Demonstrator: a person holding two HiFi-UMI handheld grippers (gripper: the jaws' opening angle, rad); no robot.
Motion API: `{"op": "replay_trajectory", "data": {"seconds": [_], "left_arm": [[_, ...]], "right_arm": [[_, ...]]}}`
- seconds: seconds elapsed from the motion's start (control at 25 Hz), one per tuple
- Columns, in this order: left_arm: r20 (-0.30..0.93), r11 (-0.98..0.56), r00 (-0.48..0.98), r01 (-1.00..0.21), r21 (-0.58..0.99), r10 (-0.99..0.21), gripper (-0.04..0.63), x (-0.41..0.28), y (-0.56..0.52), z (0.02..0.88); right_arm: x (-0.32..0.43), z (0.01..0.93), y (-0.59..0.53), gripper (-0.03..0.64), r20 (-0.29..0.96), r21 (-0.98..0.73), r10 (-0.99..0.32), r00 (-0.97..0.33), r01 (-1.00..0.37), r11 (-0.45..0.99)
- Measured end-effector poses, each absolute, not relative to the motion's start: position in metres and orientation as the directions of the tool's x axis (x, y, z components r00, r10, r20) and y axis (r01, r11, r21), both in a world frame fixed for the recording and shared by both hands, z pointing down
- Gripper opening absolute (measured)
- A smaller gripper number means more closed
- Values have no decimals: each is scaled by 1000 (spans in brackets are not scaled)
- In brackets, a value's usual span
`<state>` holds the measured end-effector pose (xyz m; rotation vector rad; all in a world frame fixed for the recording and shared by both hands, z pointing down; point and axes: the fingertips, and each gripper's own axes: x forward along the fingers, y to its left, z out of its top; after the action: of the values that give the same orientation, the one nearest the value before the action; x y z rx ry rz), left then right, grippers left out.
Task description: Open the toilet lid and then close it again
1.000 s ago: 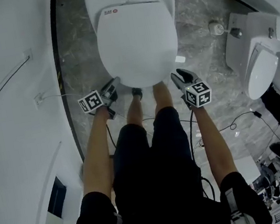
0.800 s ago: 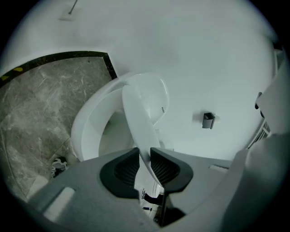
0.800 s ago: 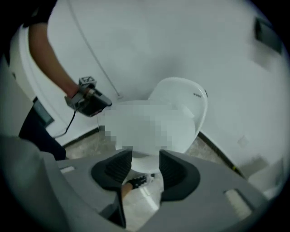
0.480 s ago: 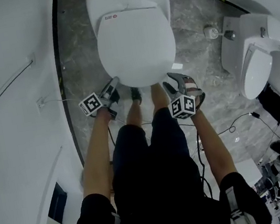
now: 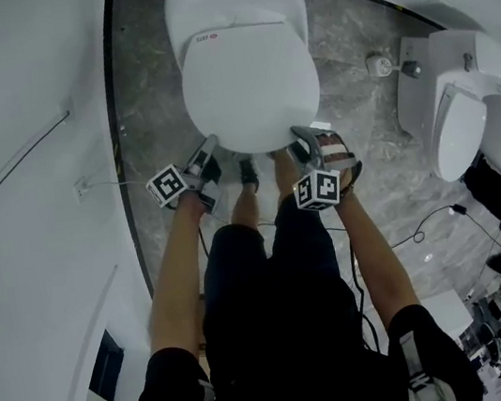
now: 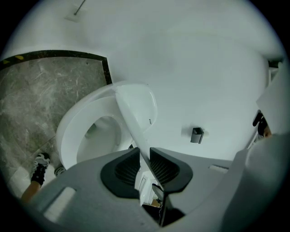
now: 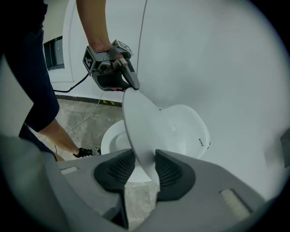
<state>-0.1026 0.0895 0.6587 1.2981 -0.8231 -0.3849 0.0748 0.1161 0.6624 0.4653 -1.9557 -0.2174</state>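
Now, starting at your left: the white wall point(image 5: 21, 138) curves down to the grey marbled floor point(image 5: 142, 89). Your left tool point(image 5: 207, 151) reaches to the front left rim of the toilet lid point(image 5: 250, 81). In the left gripper view, this tool point(image 6: 145, 159) has its two dark pads nearly together, pinching the thin edge of the toilet lid point(image 6: 136, 113) between them. The lid stands tilted up off the seat point(image 6: 72, 131), so the bowl opening shows beneath it, and your shoe point(image 6: 40, 163) rests on the floor just beside the bowl.

Moving across, the lid is at the top middle of the head view, with your legs right in front of it. Your right tool point(image 5: 302, 136) holds the lid's front right rim. In the right gripper view, its jaws point(image 7: 145, 165) have just been closing, and the pads now press on either side of the raised toilet lid point(image 7: 140, 131). Your left tool point(image 7: 134, 86) shows there too, at the lid's far edge.

Further right, a second toilet point(image 5: 462, 126) stands well apart, and a black cable point(image 5: 425, 218) trails over the floor.
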Motion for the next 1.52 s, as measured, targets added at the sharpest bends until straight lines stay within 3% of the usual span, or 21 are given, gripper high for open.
{"op": "replay_trajectory", "data": {"seconds": [0.36,0.48,0.6,0.68,0.84,1.0,1.24,1.4,1.52], "left_arm": [[261,210,664,-157,965,-701,81,-104,77,634],[235,184,660,-146,972,-714,150,-98,73,621],[317,103,683,-335,937,-658,215,-98,78,619],[397,36,668,-486,873,-629,219,-104,81,616],[465,-45,630,-622,782,-622,219,-108,79,597],[539,-207,602,-757,620,-589,219,-100,78,578],[663,-461,536,-832,309,-523,221,-90,73,565],[759,-642,438,-766,35,-482,221,-87,59,558],[792,-719,396,-691,-76,-465,221,-77,43,554]], "right_arm": [[70,636,101,124,847,338,-400,-350,-226,914],[74,635,97,126,851,326,-392,-349,-236,916],[75,632,94,129,852,296,-382,-357,-274,915],[74,629,94,133,855,267,-369,-365,-302,915],[73,621,87,135,860,239,-348,-374,-307,921],[74,610,76,135,854,207,-329,-403,-316,926],[72,593,60,132,840,177,-301,-452,-296,939],[69,581,49,130,832,145,-263,-489,-265,953],[72,574,40,121,827,158,-250,-504,-220,963]]}}
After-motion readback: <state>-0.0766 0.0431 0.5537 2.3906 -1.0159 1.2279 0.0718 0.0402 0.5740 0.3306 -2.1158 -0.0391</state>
